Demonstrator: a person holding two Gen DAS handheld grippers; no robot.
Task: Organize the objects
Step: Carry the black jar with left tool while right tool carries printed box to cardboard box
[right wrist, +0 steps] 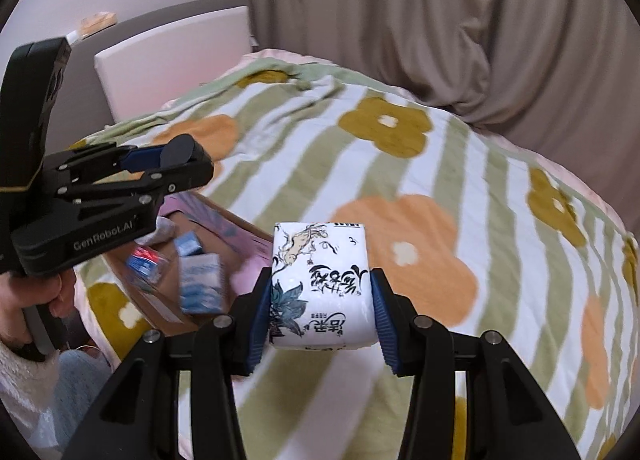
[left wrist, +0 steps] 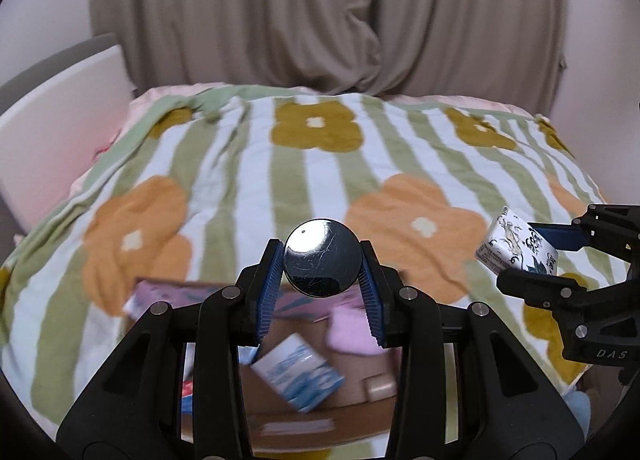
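flanking cardboard box [left wrist: 320, 392]: striped blanket [left wrist: 248, 164].

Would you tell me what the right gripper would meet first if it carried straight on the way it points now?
Probably the flowered blanket: the right gripper, shut on the tissue pack, aims across the bed with nothing nearer visible, though depth is unclear.

Black hand-held gripper [left wrist: 323, 260], ribbed blue pads [left wrist: 269, 292].

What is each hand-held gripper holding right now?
Left hand-held gripper: closed on a shiny round metal disc.
Right hand-held gripper: closed on a white tissue pack.
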